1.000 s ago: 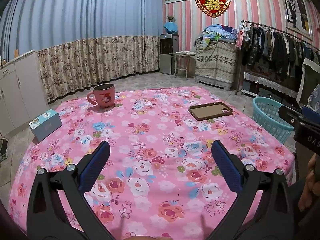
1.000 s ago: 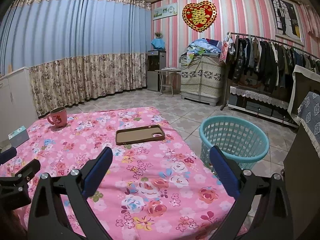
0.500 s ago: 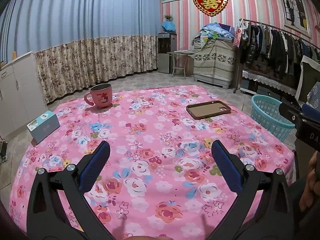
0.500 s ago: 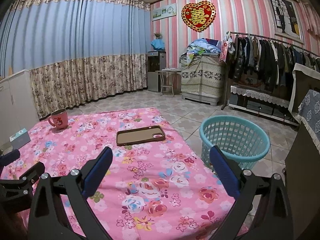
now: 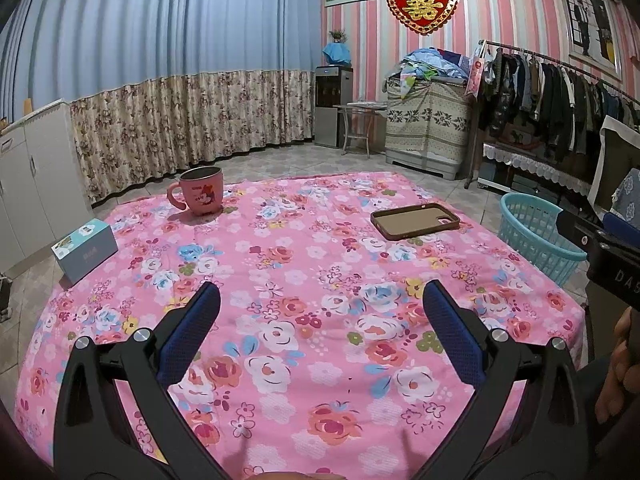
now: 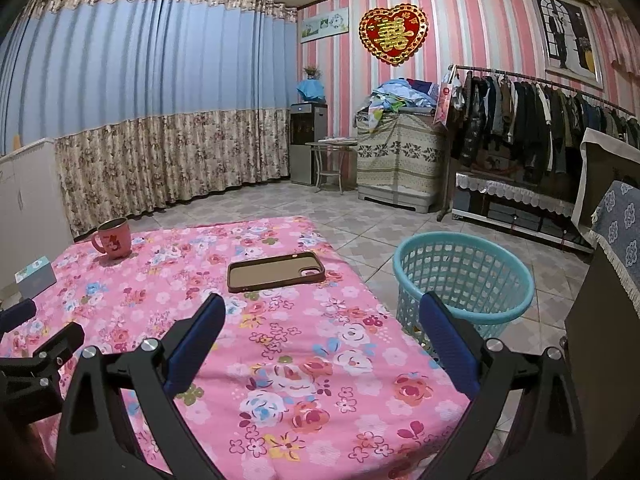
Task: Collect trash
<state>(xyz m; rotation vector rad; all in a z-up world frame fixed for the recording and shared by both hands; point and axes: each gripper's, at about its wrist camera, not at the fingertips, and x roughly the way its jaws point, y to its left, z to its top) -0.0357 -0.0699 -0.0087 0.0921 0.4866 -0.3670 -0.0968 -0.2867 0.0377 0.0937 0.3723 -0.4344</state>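
A teal plastic basket (image 6: 464, 276) stands on the tiled floor just right of the table; its rim (image 5: 536, 236) shows at the right in the left wrist view. On the pink floral tablecloth (image 5: 304, 280) lie a brown phone case (image 5: 414, 221) (image 6: 275, 271), a pink mug (image 5: 198, 196) (image 6: 114, 238) and a small light-blue box (image 5: 85, 249) (image 6: 35, 277). My left gripper (image 5: 320, 312) hangs open over the near middle of the cloth, holding nothing. My right gripper (image 6: 322, 322) is open too, above the table's right edge, short of the basket.
A white cabinet (image 5: 36, 176) stands at the left. Curtains (image 5: 180, 80) line the far wall. A clothes rack (image 6: 532, 128), a covered chest (image 6: 400, 164), a water dispenser (image 6: 306, 144) and a small round table (image 6: 332, 164) stand beyond open tiled floor. A hand (image 5: 618, 364) shows at right.
Both views have drifted slightly; the table objects sit a little further left and lower in frame. Both grippers stay open and nothing on the table has moved.
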